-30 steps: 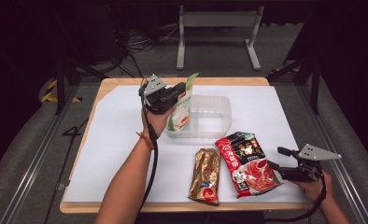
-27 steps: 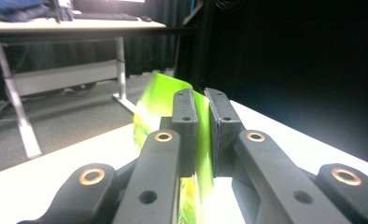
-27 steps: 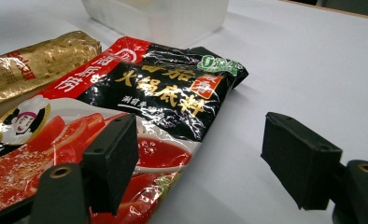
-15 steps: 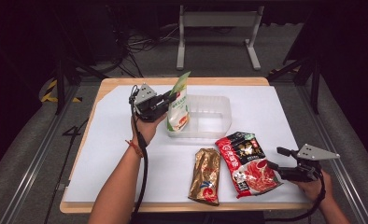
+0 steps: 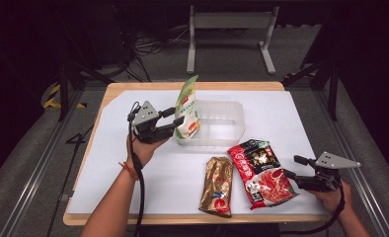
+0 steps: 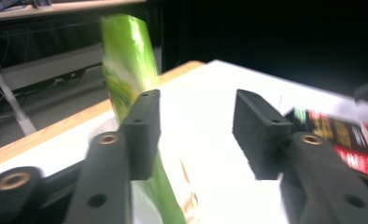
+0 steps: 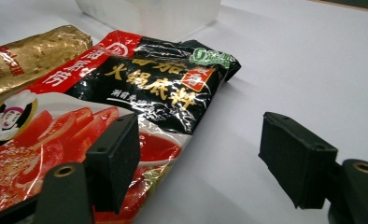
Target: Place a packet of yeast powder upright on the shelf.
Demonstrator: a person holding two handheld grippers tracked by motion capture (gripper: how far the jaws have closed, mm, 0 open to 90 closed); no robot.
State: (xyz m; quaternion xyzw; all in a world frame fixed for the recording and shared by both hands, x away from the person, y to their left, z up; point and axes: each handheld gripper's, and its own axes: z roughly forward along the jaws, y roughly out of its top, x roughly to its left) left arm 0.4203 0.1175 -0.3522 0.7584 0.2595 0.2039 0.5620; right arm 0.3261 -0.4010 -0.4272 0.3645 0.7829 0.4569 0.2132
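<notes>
Standing up in the left end of the clear box [image 5: 222,123], the green bag [image 5: 187,111] is leaning against the box wall, and that is why it is not falling over. The left gripper [image 5: 179,123] is sitting just beside the bag with its jaws spread. They have just been opening, and in the left gripper view the bag [image 6: 126,70] is showing past one jaw, not squeezed between the two. My guess is that the bag is being let go here so it stays in the box.

The bag is looking thin, shiny and crinkly, green on top and white lower down with a red patch. The box is made of see-through plastic with low walls and round corners.

Closer to the person, two flat packets are lying on the white sheet [image 5: 291,113] that is covering the wooden worktop [image 5: 133,89]. The gold packet [image 5: 217,186] is looking wrinkly like foil. The red and black packet [image 5: 260,172] is glossy, with pictures of red food on it. The right gripper [image 5: 292,169] is waiting at the edge of that packet, jaws spread and pinching nothing. It is probably getting ready to pick that one up.
</notes>
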